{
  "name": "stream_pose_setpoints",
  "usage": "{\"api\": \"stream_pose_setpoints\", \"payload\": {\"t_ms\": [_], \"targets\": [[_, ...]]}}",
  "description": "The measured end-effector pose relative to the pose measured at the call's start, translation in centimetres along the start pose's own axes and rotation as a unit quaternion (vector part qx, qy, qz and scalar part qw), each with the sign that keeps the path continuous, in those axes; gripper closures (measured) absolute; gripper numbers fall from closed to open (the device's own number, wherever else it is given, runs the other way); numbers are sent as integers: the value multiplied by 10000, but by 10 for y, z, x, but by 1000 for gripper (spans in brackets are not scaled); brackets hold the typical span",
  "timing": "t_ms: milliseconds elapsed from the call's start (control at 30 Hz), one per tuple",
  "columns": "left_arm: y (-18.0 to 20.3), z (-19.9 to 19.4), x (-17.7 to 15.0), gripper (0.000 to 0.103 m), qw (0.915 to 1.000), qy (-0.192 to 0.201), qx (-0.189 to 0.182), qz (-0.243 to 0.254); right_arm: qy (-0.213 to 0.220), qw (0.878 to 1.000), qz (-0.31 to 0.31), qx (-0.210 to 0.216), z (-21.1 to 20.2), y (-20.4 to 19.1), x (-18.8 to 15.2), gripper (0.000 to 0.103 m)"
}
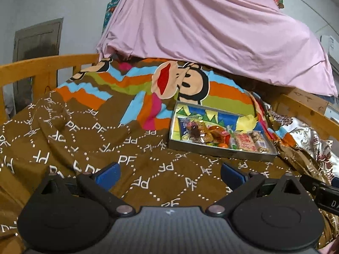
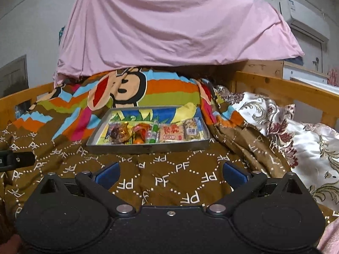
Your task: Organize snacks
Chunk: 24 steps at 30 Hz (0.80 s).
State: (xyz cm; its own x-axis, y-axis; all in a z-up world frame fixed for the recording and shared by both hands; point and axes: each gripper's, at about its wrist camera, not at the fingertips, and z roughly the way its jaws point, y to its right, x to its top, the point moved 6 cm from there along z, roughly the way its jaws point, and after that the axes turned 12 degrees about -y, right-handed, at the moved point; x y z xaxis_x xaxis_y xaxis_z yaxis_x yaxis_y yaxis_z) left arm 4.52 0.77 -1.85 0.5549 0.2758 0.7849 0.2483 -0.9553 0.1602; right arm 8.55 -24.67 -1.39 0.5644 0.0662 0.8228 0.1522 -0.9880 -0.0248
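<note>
- Left wrist view: your left gripper (image 1: 169, 174) hangs over the brown blanket (image 1: 89, 139), jaws spread wide with nothing between the blue pads (image 1: 109, 172).
- Your right gripper (image 2: 169, 173) hovers over the same blanket, jaws just as wide and empty.
- Your tray (image 2: 148, 147) sits on the bed ahead of both grippers, well apart from them, on the seam where the brown cloth meets the striped cartoon print (image 2: 161, 91).
- Snacks (image 2: 154, 132) lie bunched in the tray's near half; its far half shows bare lining.
- A pink sheet (image 2: 169, 27) drapes over the head of the bed.
- Wooden rails (image 1: 42, 65) run along both sides.
- A floral quilt (image 2: 307, 133) is heaped to your right of the tray.
- An air conditioner (image 2: 305, 19) hangs on the right wall; a door (image 1: 36, 48) stands on the left.
</note>
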Motion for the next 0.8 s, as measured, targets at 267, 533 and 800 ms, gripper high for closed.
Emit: {"api": "stream_pose_setpoints", "payload": {"t_ms": [267,533,800], "targets": [[0,7,-7,1,9999,-89,-89,-15,-48,10000,30,38,2,0,-1,1],[9,4,-11,1,9997,-121,-166,129,-36,10000,-27,83,0,0,-1,1],[14,4,-13,1,9995,-166,-204,199,-91,9998,-41,149,2,-2,-2,1]]}}
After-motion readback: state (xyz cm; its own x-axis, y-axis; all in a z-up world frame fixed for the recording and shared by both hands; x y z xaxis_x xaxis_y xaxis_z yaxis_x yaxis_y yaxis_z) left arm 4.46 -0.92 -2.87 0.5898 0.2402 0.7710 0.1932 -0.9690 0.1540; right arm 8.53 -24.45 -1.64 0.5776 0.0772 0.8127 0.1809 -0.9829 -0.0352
